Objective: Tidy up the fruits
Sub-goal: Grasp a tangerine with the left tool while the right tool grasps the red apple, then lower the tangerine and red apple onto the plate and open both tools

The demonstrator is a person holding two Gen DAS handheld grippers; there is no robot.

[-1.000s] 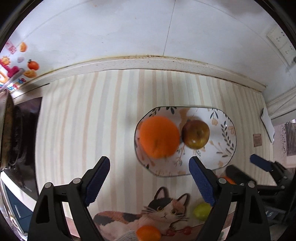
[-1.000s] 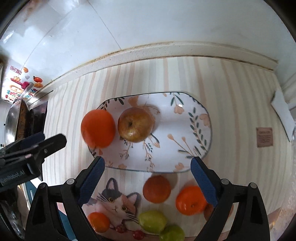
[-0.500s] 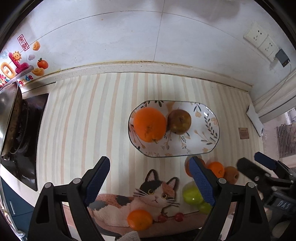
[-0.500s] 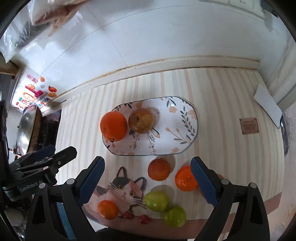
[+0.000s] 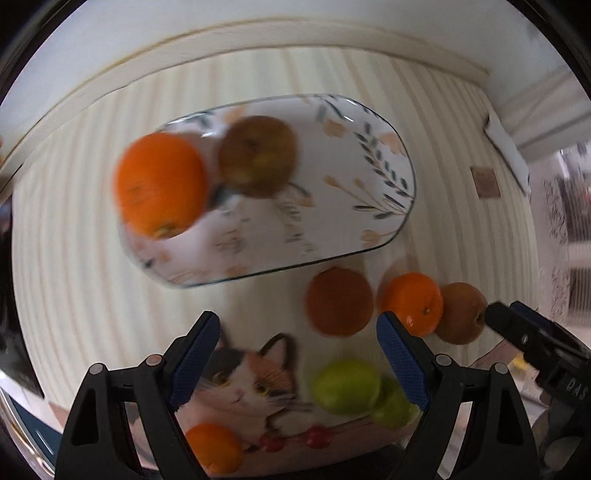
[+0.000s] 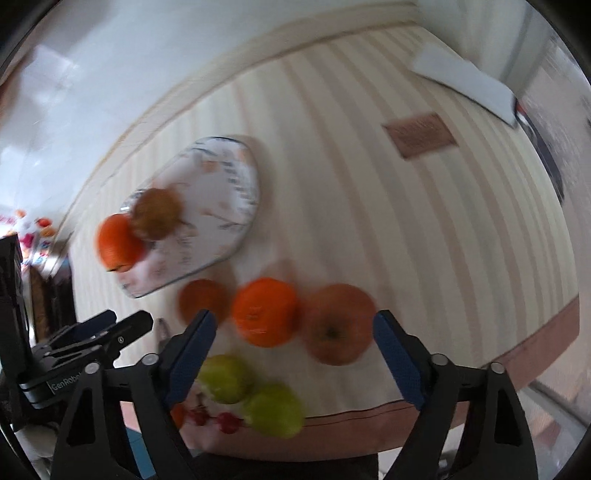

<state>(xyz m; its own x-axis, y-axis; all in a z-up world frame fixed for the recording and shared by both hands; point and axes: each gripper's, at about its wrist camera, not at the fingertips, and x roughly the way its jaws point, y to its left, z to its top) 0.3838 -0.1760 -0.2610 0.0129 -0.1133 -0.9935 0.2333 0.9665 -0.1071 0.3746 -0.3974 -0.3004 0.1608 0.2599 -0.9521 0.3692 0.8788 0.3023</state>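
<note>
An oval floral plate holds a large orange and a brown apple. On the striped mat in front of it lie a dark orange fruit, a tangerine, a reddish apple, two green fruits and a small orange. My left gripper is open and empty above the cat picture. My right gripper is open and empty, low over the tangerine and reddish apple.
A cat picture with red cherries is printed at the mat's front edge. A brown label and a white paper lie at the right. A white tiled wall backs the counter. A dark stove is at the left.
Both grippers have dropped lower and closer to the loose fruits. The right one has swung right, over the tangerine and reddish apple. Both views are now blurred. Jaws stay open.
</note>
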